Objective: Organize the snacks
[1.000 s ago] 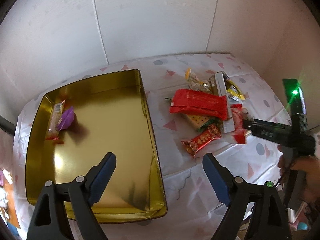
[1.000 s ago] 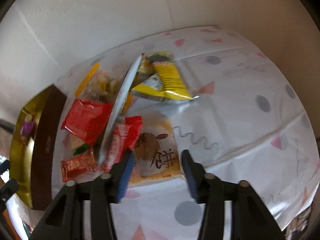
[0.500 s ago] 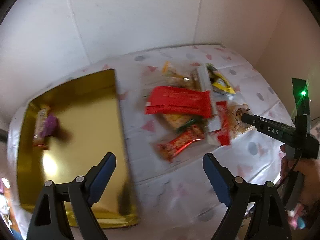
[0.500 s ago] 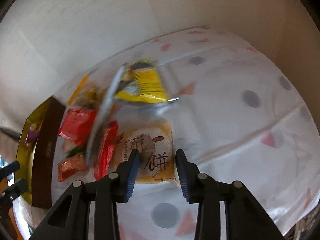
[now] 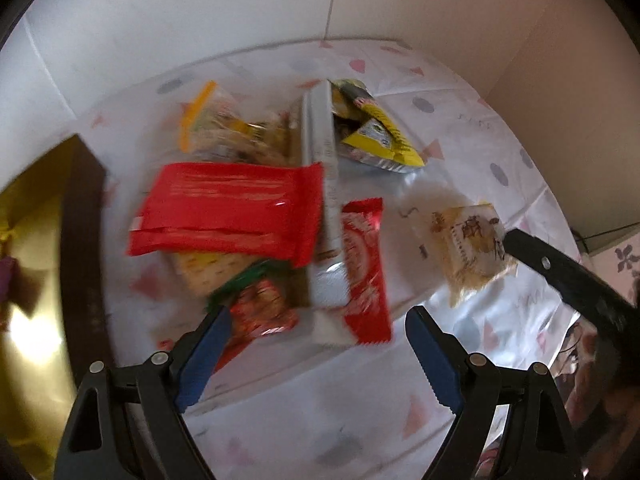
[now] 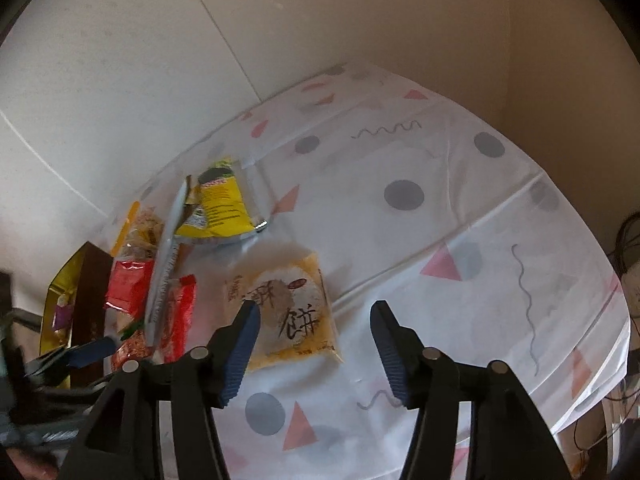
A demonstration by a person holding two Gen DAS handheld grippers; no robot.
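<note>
Your left gripper [image 5: 318, 344]: jaws wide apart, nothing betw., over snack pile [image 5: 256, 216]. Your right gripper [image 6: 314, 336]: jaws just reopened, clamping nothing; pastry pkt [image 6: 286, 312] on tablecloth [image 6: 460, 208] at 11 o'clock, gold tray [image 5: 32, 280] at 9.

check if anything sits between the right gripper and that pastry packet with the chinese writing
Nothing visible does. The right gripper is open just over the pastry packet, which lies apart from the pile on bare tablecloth.

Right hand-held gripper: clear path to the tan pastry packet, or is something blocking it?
Probably yes. The right hand-held gripper has just been opening its jaws, nothing between them. The tan pastry packet lies flat just ahead, alone on the tablecloth, apart from the red wrapper, with nothing on top.
</note>
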